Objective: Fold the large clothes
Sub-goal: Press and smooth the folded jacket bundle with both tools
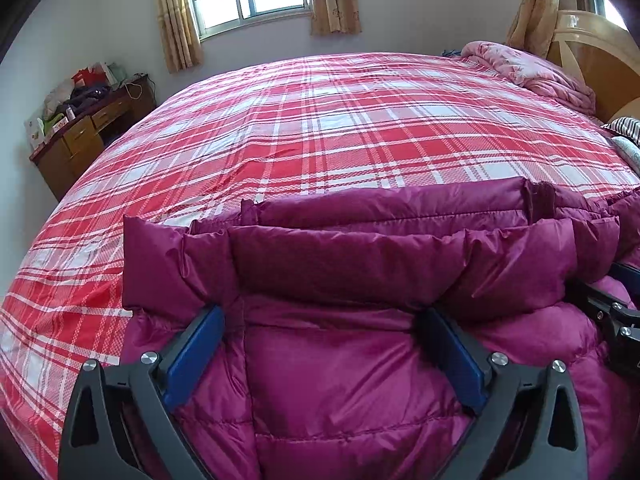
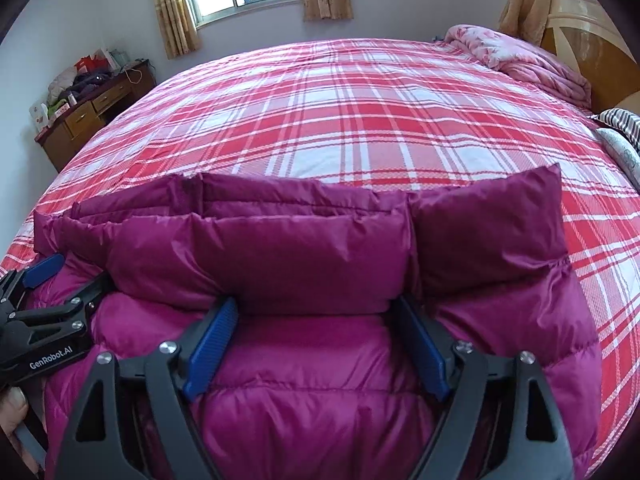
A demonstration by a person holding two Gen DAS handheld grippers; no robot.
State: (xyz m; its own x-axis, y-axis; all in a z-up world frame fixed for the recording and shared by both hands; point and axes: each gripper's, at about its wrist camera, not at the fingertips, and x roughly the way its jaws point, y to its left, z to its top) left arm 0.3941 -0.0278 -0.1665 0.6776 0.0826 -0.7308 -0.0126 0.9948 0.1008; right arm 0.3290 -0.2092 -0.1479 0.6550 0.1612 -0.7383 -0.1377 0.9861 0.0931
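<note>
A magenta puffy down jacket (image 1: 340, 264) (image 2: 300, 256) lies folded on the near part of the red plaid bed cover (image 1: 320, 128) (image 2: 340, 120). A thick folded band of it runs across both views. My left gripper (image 1: 322, 314) stands open and wide on the jacket's left part, its blue pads (image 1: 192, 356) resting against the base of that band without pinching it. My right gripper (image 2: 316, 304) is open too, on the jacket's right part, with a puffed section of the band between its fingertips. Each gripper shows at the edge of the other's view (image 1: 608, 284) (image 2: 72, 276).
A crumpled pink quilt (image 1: 532, 68) (image 2: 520, 56) lies at the far right by the wooden headboard (image 1: 592, 48). A striped pillow (image 2: 620, 120) sits at the right edge. A cluttered wooden desk (image 1: 92, 124) stands by the left wall. A person's thumb (image 2: 12, 404) holds the left gripper.
</note>
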